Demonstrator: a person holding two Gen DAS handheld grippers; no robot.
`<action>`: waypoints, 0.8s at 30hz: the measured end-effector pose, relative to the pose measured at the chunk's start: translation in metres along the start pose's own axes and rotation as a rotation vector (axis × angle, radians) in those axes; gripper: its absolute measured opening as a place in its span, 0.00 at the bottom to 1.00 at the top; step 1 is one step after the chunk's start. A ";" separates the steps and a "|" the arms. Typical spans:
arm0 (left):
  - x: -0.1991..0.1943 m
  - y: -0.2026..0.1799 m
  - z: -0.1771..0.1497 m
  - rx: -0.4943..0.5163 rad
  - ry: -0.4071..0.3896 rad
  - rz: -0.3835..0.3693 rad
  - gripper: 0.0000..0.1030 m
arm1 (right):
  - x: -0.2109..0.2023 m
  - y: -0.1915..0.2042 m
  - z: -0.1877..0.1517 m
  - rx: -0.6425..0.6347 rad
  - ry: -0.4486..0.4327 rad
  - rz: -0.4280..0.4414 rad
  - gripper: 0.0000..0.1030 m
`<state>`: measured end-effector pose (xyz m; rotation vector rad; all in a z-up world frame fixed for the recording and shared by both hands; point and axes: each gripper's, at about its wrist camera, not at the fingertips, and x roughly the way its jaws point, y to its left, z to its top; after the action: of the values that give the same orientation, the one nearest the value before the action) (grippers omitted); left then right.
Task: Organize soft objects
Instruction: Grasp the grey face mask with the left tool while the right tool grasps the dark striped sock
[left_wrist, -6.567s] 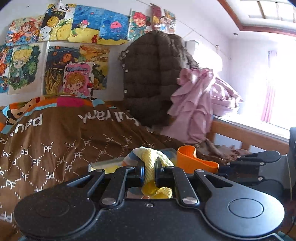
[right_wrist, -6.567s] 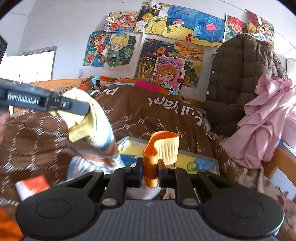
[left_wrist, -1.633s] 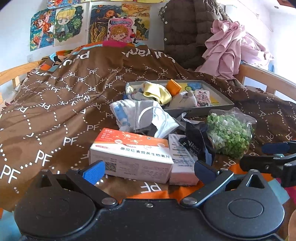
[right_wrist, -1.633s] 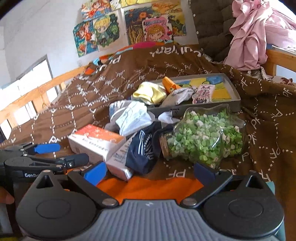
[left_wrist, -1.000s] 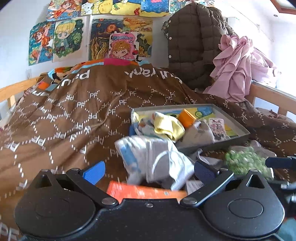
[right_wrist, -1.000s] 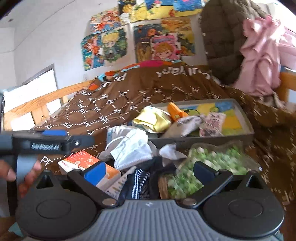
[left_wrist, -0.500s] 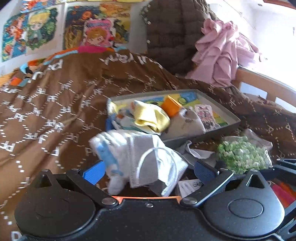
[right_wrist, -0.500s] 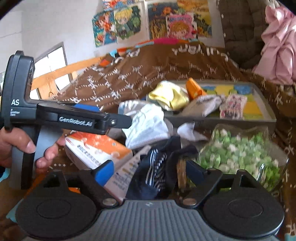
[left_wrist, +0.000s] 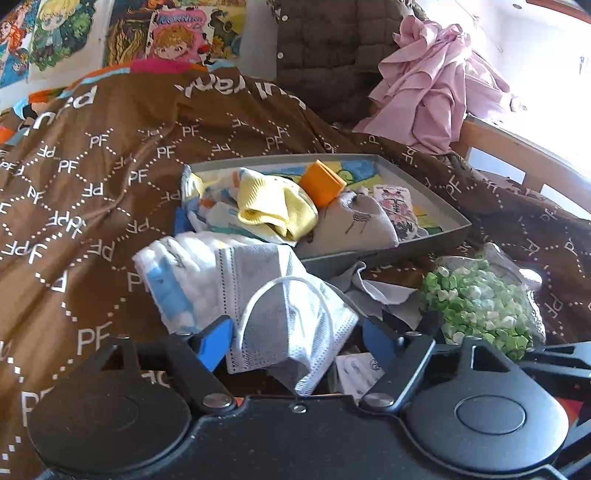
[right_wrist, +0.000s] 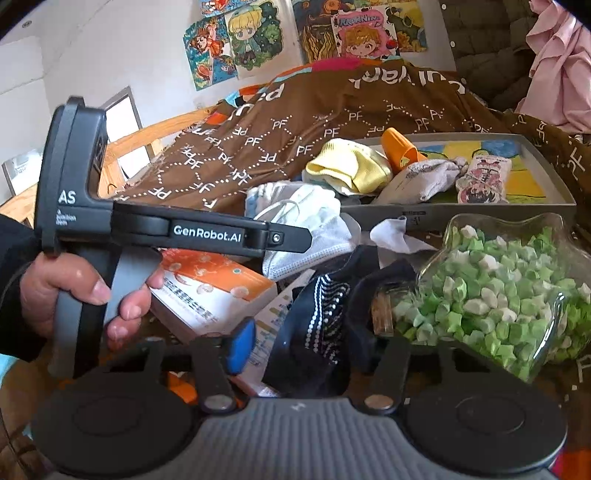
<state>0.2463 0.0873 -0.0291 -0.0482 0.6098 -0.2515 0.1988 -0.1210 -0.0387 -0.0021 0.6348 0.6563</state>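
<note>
My left gripper (left_wrist: 295, 341) is open, its blue pads (left_wrist: 218, 339) on either side of a white and grey face mask (left_wrist: 291, 325) that lies on the pile. Just behind the mask is a fluffy white sock with blue patches (left_wrist: 173, 277). My right gripper (right_wrist: 314, 350) is open and straddles a navy sock with white dots (right_wrist: 317, 325). In the grey tray (left_wrist: 388, 253) beyond lie a yellow sock (left_wrist: 277, 210), a grey sock (left_wrist: 354, 225), an orange plastic piece (left_wrist: 321, 181) and a pink printed packet (left_wrist: 395, 210). The left gripper (right_wrist: 288, 240), held by a hand (right_wrist: 74, 288), crosses the right wrist view.
A glass jar of green paper stars (right_wrist: 491, 288) lies on its side right of the navy sock. An orange and white box (right_wrist: 210, 284) sits under the left gripper. A brown patterned blanket (left_wrist: 110, 166) covers the bed, with pink clothes (left_wrist: 436, 85) and a wooden rail (left_wrist: 517, 147) behind.
Both grippers have moved closer to the pile. The left jaws have narrowed around the face mask, and the right jaws have narrowed around the navy sock.
</note>
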 end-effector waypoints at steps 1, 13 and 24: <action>0.001 -0.001 0.000 0.002 0.002 -0.001 0.68 | 0.001 0.000 -0.001 0.001 0.003 -0.001 0.46; 0.004 -0.005 -0.004 0.012 0.068 0.070 0.24 | -0.001 -0.005 -0.002 0.052 -0.013 -0.008 0.09; -0.014 -0.018 -0.003 0.035 0.047 0.070 0.03 | -0.018 0.007 0.003 -0.016 -0.090 0.010 0.03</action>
<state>0.2292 0.0739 -0.0217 0.0131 0.6525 -0.1955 0.1854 -0.1245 -0.0253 0.0157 0.5434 0.6675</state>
